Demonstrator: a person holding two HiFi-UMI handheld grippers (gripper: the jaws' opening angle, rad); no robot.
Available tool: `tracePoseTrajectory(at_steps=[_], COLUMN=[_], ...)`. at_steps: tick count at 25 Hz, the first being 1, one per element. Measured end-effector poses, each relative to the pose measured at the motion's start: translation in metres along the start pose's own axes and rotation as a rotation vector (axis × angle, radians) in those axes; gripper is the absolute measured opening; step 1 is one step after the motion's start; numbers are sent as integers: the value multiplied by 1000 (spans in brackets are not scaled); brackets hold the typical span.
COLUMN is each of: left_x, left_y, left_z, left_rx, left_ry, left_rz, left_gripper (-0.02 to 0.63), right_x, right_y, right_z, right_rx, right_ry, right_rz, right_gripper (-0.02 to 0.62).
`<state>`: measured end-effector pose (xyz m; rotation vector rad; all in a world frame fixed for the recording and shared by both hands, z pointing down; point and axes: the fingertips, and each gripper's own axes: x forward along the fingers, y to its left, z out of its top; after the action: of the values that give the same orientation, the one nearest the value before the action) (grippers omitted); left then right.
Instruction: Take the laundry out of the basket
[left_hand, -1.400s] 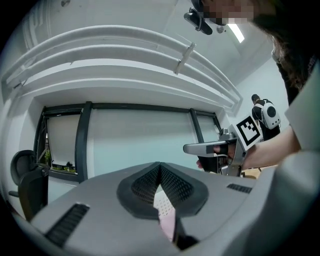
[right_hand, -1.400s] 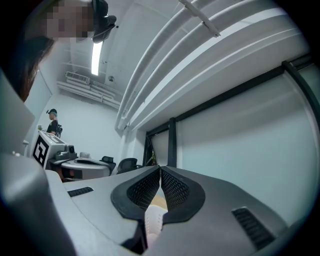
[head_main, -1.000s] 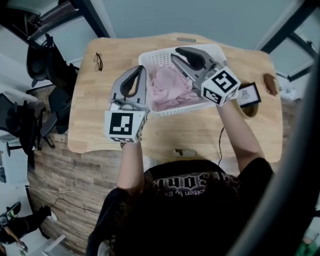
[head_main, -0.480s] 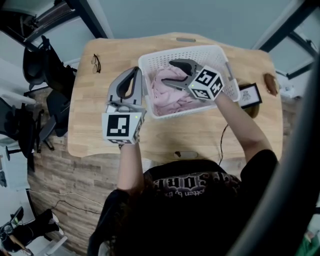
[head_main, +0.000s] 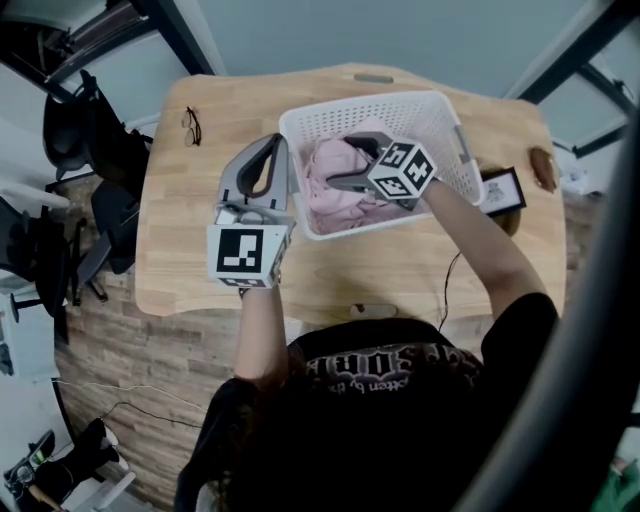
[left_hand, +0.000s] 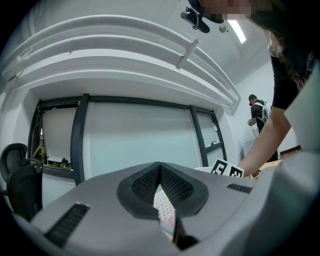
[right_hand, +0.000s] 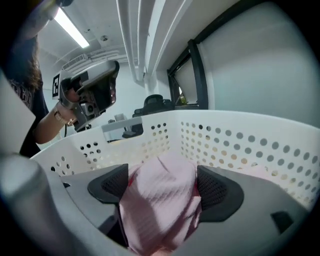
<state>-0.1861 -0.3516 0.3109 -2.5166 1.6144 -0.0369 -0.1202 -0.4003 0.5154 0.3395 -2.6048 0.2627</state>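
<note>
Wooden table (head_main: 180, 200), centre frame: right gripper (head_main: 343, 163), jaws just opened, straddles laundry (head_main: 328, 205) in basket (head_main: 350, 105) — a shallow bite could slip; left gripper (head_main: 277, 142) closed, empty.

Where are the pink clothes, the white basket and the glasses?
pink clothes (head_main: 322, 195), head view, on the left part of the pile.
basket (head_main: 345, 118), head view, on its far wall with holes.
glasses (head_main: 192, 124), head view, on the frame's middle.
</note>
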Motion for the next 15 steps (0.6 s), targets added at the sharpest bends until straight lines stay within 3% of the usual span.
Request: tracePoseTrajectory(at_steps=[9,15], left_x=[-3,-9], left_y=[2,1], left_z=[-2,-4], left_rx=[-2,1], left_ry=[12,20], left_rz=[-6,-5], left_gripper=[-3,-3], right_x=[8,4], right_y=[-3,-3], right_z=[-28,-25], right_rx=[-109,-100], right_ry=[150,174], right_rz=[-45,-44], right_gripper=[414,268])
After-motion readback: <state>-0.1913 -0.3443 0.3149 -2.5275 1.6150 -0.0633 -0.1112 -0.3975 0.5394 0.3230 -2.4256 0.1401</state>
